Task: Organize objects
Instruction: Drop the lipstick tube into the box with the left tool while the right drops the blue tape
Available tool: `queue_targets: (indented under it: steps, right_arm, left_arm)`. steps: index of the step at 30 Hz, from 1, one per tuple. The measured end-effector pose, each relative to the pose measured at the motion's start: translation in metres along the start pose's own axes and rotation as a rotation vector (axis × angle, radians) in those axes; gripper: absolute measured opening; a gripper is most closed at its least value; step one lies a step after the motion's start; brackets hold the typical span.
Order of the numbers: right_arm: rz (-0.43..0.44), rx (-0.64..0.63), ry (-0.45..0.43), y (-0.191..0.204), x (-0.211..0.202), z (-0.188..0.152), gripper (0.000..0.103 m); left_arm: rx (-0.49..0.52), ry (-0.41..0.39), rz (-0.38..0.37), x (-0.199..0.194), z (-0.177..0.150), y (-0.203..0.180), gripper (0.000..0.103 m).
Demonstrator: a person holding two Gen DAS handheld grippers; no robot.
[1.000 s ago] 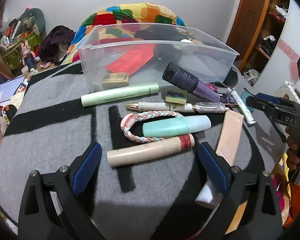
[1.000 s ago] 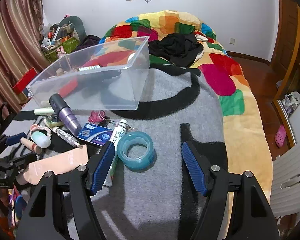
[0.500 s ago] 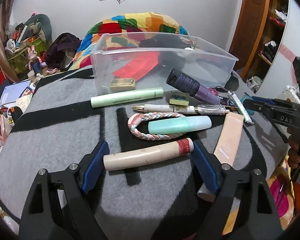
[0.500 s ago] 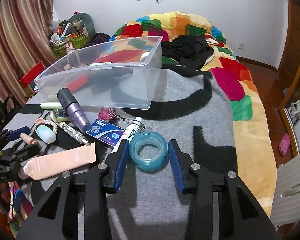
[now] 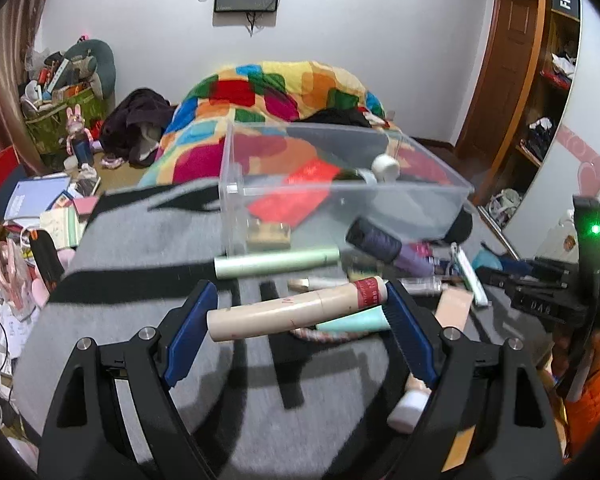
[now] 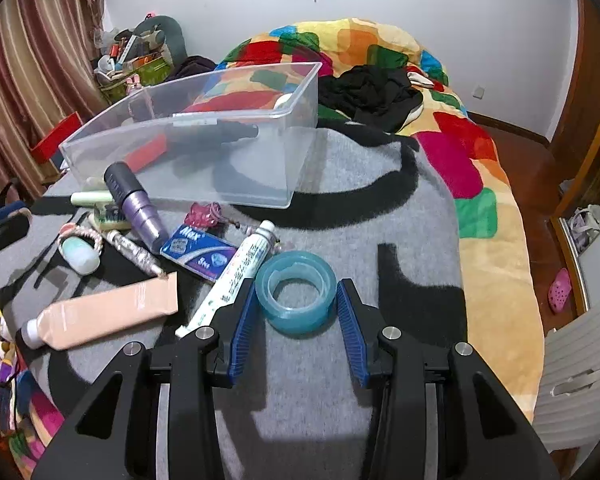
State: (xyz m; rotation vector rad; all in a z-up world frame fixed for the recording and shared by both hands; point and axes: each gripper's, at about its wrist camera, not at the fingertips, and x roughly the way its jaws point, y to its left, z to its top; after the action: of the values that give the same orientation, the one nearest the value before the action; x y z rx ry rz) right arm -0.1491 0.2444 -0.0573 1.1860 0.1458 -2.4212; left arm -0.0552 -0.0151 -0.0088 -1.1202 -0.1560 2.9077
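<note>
My left gripper (image 5: 298, 312) is shut on a beige tube with a red band (image 5: 296, 310), gripped end to end and lifted above the grey blanket (image 5: 140, 320). My right gripper (image 6: 296, 304) is shut on a blue tape roll (image 6: 296, 292), held just above the blanket. The clear plastic bin (image 5: 340, 200) stands beyond, also in the right wrist view (image 6: 204, 152), holding a red card (image 5: 296, 196) and a few small items.
Loose on the blanket: a green tube (image 5: 276, 262), a purple bottle (image 6: 134, 200), a mint marker (image 6: 80, 254), a peach tube (image 6: 108, 312), a white tube (image 6: 236, 276), a blue packet (image 6: 198, 250). A colourful quilt (image 6: 440, 140) lies behind. Clutter sits on the floor to the left.
My left gripper closed on the beige tube and raised it off the blanket. My right gripper closed on the tape roll and lifted it slightly.
</note>
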Motion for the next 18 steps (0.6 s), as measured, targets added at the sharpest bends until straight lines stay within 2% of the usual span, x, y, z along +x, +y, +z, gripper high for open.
queue_targets:
  steps: [5,8,14,18]
  right_arm:
    - [0.004,0.023,-0.039,-0.002,-0.011,0.009,0.036]
    - [0.023,0.041,-0.092,-0.002,-0.024,0.021,0.036]
    - [0.055,0.016,-0.183,0.017,-0.041,0.056,0.036]
    - [0.055,-0.001,-0.202,0.031,-0.036,0.074,0.036]
  left_arm:
    - [-0.002,-0.042,0.011,0.001,0.022,0.005,0.084]
    - [-0.022,-0.055,0.002,0.006,0.037,0.010,0.084]
    - [-0.027,-0.048,0.009,0.024,0.061,0.011,0.084]
    - [-0.012,-0.033,0.016,0.040,0.070,0.009,0.084]
